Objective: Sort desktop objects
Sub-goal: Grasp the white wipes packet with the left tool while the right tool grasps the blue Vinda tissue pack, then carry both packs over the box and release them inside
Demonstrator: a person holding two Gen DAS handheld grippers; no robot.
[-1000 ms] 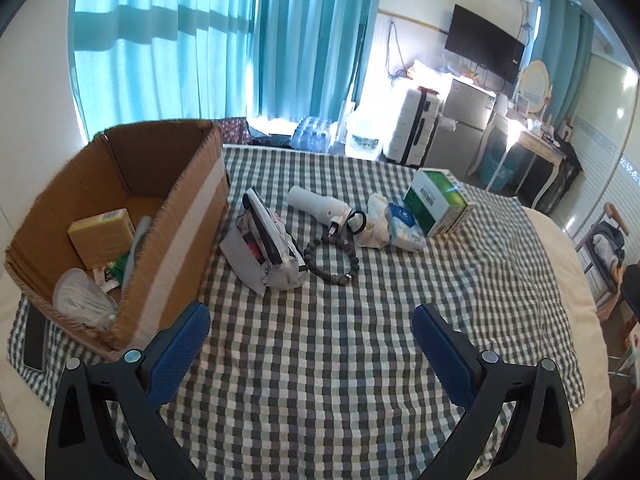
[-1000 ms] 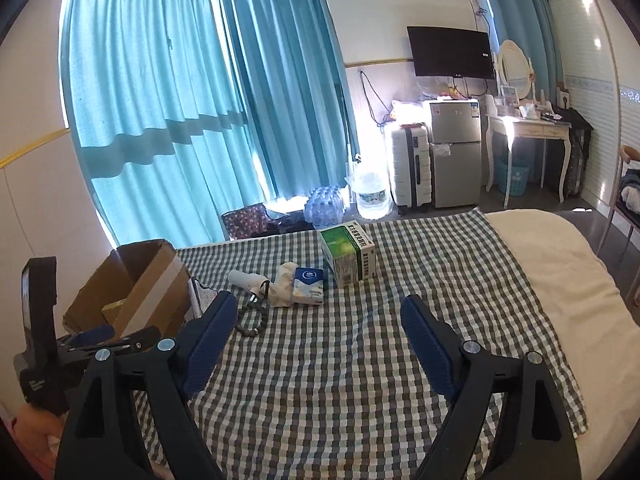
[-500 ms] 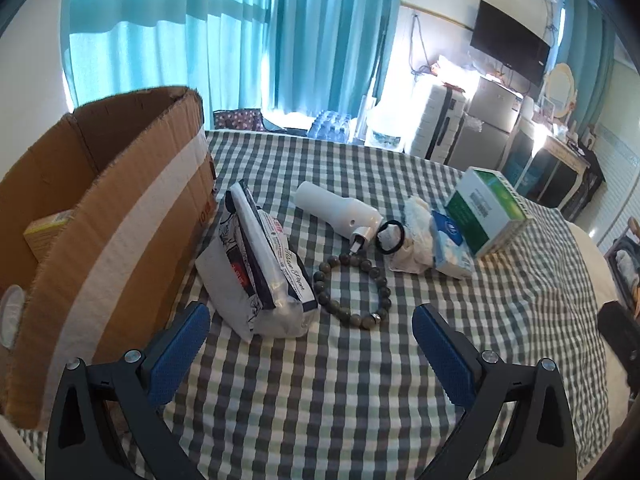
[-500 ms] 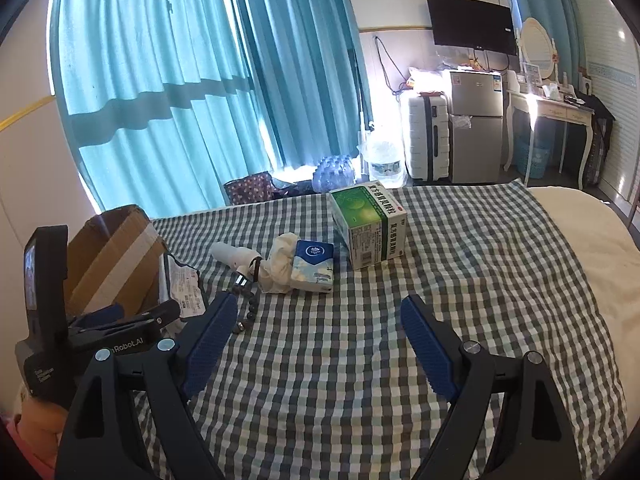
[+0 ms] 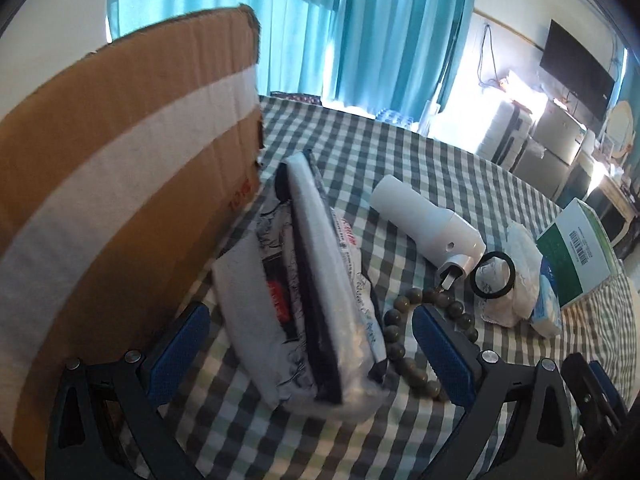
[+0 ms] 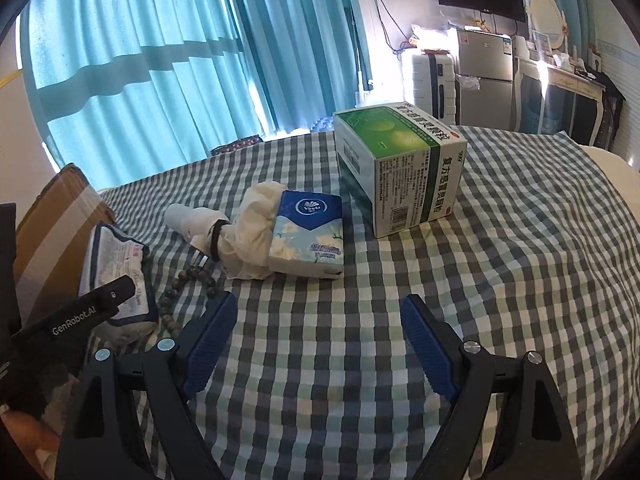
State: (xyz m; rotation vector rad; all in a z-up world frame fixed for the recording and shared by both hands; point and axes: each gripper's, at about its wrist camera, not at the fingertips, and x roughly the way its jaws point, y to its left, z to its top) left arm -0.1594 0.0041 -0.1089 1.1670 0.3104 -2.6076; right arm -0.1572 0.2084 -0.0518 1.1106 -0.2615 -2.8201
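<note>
Beside the cardboard box (image 5: 120, 184), the left gripper (image 5: 312, 344) straddles a plastic-wrapped packet (image 5: 316, 304) (pads apart); the right gripper (image 6: 316, 340) gapes empty.

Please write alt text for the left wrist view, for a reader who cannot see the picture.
The open left tongs reach over a plastic-wrapped white pouch on a checked cloth, beside a taped cardboard box. To the right lie a bead bracelet, a white bottle, a black hair tie, a tissue pack and a green and white box.
</note>
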